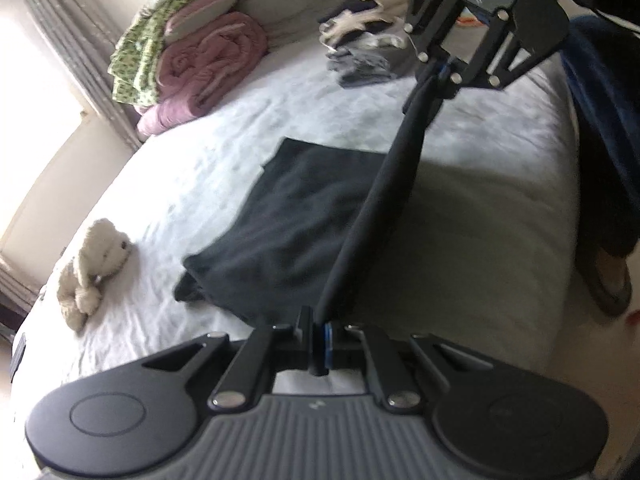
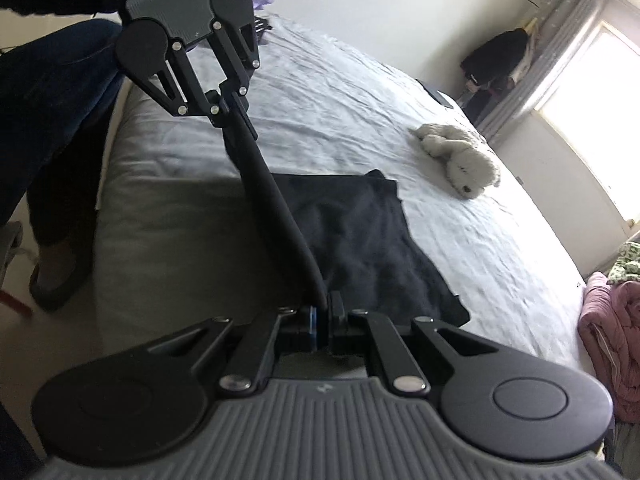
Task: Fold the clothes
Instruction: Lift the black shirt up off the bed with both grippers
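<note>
With both sets of jaws clamped on one edge of the dark garment (image 1: 304, 216), the left gripper (image 1: 320, 334) and right gripper (image 2: 322, 322) stretch that edge taut between them, seemingly to fold it squarely over the part on the bed (image 1: 168, 184) below.

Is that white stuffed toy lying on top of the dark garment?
No, the stuffed toy lies on the bare sheet, clearly apart from the dark garment.
</note>
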A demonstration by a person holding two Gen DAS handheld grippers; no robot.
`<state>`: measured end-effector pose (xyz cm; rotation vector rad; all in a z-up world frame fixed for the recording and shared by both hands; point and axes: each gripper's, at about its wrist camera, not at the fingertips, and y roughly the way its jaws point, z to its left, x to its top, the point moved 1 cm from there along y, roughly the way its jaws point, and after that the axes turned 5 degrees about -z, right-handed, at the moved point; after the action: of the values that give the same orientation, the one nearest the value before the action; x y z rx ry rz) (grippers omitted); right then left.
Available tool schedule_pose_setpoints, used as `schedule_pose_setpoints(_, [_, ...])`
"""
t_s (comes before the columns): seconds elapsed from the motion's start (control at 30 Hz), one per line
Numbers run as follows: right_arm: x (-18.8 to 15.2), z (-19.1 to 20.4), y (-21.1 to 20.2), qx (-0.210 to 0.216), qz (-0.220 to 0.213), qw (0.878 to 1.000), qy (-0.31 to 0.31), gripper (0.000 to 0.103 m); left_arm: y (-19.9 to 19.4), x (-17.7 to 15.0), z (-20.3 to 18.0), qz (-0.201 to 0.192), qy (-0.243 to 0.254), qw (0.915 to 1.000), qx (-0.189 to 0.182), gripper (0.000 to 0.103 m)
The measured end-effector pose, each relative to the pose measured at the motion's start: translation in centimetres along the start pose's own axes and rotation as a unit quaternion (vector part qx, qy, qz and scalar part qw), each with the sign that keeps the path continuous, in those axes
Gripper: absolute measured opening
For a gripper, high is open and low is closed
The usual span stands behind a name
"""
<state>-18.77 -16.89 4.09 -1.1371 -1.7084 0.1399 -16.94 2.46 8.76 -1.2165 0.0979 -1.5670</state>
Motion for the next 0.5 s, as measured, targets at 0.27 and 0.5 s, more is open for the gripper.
schedule_pose_setpoints(0.27, [0.0, -3.2, 2.0, -0.022, -0.018, 0.999, 0.037, 0.005, 2.5, 1.3, 2.6, -0.008, -0.006, 0.9991, 0.041, 0.005])
schedule_pose_setpoints(0.5, [-0.4, -5.9, 3.9, -0.038, -0.026, 0.996, 0.072, 0.005, 4.7, 2.3, 5.2, -0.009, -0.026, 0.9981, 0.055, 0.005])
